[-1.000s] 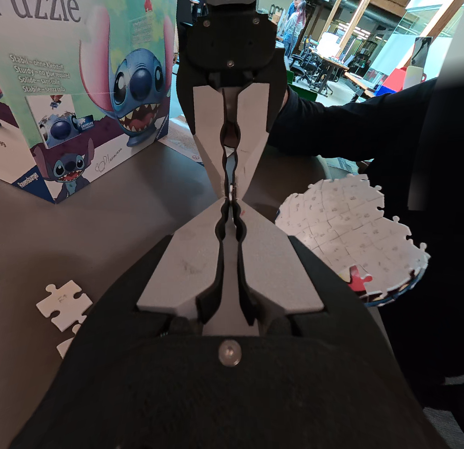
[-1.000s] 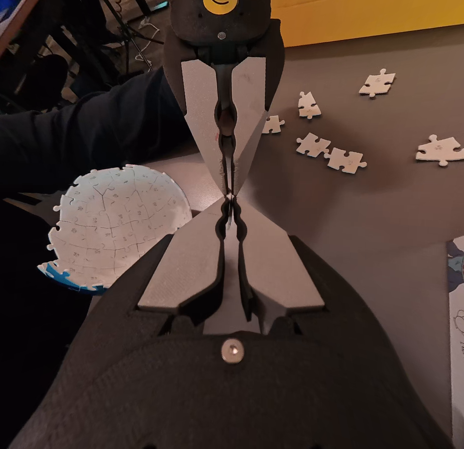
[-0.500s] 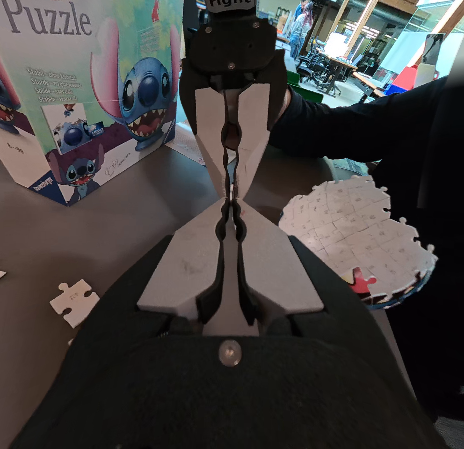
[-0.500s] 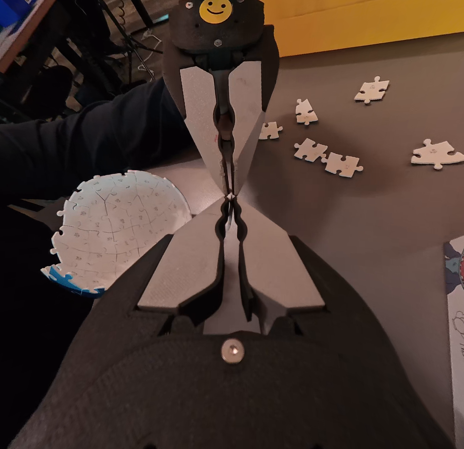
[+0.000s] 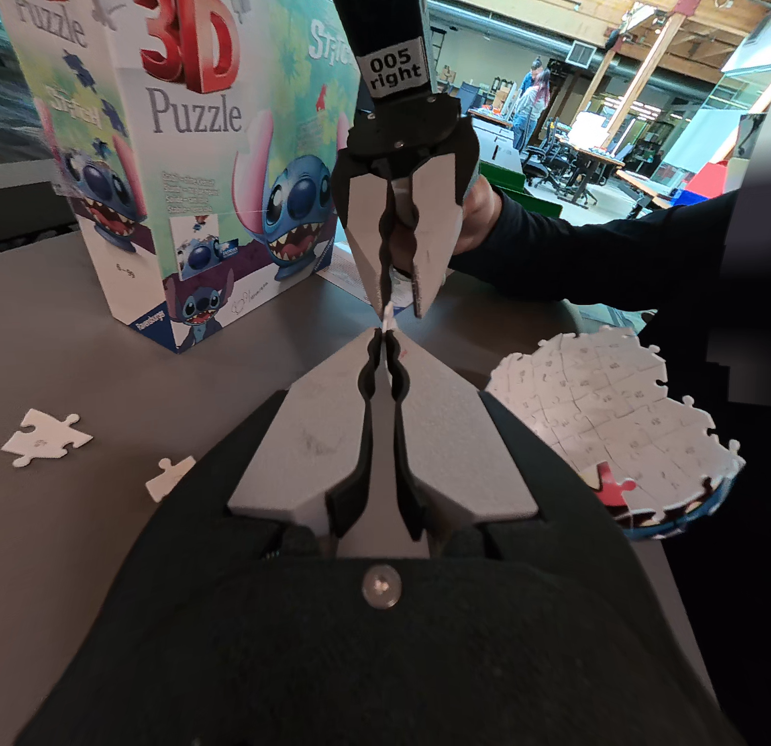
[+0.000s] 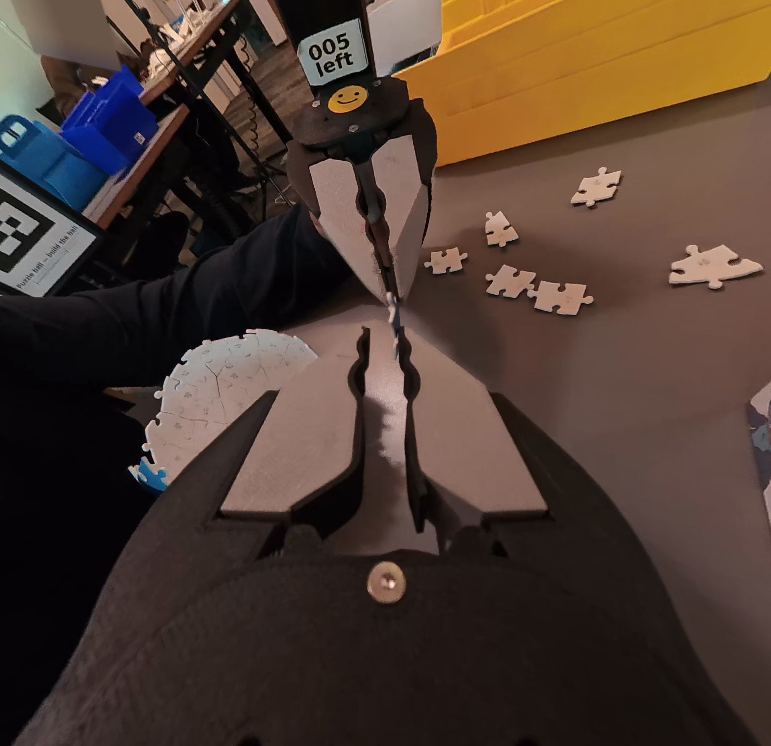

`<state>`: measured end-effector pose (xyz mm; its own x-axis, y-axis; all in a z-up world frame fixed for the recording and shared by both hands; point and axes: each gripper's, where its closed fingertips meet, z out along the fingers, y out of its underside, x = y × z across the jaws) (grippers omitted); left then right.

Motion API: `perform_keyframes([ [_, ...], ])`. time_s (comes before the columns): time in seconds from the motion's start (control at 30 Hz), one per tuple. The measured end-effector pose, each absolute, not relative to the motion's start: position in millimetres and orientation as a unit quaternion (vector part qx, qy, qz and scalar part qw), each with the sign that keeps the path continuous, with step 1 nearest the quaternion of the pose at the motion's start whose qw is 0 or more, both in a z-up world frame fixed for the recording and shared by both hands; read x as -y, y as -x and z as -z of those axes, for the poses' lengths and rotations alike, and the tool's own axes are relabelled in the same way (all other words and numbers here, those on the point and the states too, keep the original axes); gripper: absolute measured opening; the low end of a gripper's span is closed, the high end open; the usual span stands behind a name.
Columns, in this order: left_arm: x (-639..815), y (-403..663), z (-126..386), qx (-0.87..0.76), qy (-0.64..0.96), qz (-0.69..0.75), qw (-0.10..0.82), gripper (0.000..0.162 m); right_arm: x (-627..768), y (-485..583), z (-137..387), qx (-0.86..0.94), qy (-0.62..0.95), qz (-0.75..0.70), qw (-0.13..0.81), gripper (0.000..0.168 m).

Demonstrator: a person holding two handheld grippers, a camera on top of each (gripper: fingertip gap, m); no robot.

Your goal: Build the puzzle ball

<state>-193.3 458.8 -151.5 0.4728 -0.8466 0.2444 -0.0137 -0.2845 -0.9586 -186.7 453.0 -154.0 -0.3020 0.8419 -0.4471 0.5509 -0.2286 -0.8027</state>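
Puzzle piece (image 6: 392, 308): small, white with a blue face, held edge-on in the air above the table (image 6: 626, 392), between the tips of the two grippers, which face each other tip to tip.

Left gripper (image 5: 383, 337): fingers pressed together on the near end of the piece; in the right wrist view it hangs from above, tips pinching the piece's upper end.

Right gripper (image 6: 384, 335): fingers spread apart, with a clear gap between them; the piece lies against the inner face of its right finger, and its left finger stands clear of the piece. In the left wrist view its tips are likewise parted, the piece at one tip.

Half-built ball (image 5: 617, 425): a bowl-shaped shell of joined pieces, white inside, blue and red at the rim, sitting at the table's edge beside the grippers, near a person's dark sleeve (image 5: 584, 258).

Loose pieces: several white ones lying face-down on the table, a group (image 6: 538, 287) beyond the left gripper in the right wrist view, and two (image 5: 44, 436) beside the left gripper in its own view.

Puzzle box (image 5: 200, 175): upright on the table, printed with a blue cartoon creature.

Yellow bin (image 6: 605, 70): at the far edge of the table.

Sign with a black-and-white square marker (image 6: 33, 242): beyond the sleeve, off the table's side.
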Motion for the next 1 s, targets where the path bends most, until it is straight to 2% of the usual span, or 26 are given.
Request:
perform_keyframes([
  [0.2,-467,205,140,-0.272,0.68,0.411,0.542,0.0,-458,192,160,0.584,0.589,-0.542,0.133,0.015],
  [0.37,-464,205,131,-0.268,0.664,0.429,0.55,0.0,-457,195,154,0.562,0.582,-0.573,0.13,0.007],
  [0.47,-465,205,132,-0.264,0.666,0.432,0.548,0.0,-459,194,146,0.552,0.576,-0.588,0.134,0.0],
  [0.73,-465,201,140,-0.271,0.677,0.435,0.527,0.0,-466,193,136,0.548,0.573,-0.585,0.168,0.0],
  [1.0,-463,198,145,-0.275,0.683,0.442,0.512,0.0,-466,193,137,0.545,0.573,-0.59,0.163,0.0],
])
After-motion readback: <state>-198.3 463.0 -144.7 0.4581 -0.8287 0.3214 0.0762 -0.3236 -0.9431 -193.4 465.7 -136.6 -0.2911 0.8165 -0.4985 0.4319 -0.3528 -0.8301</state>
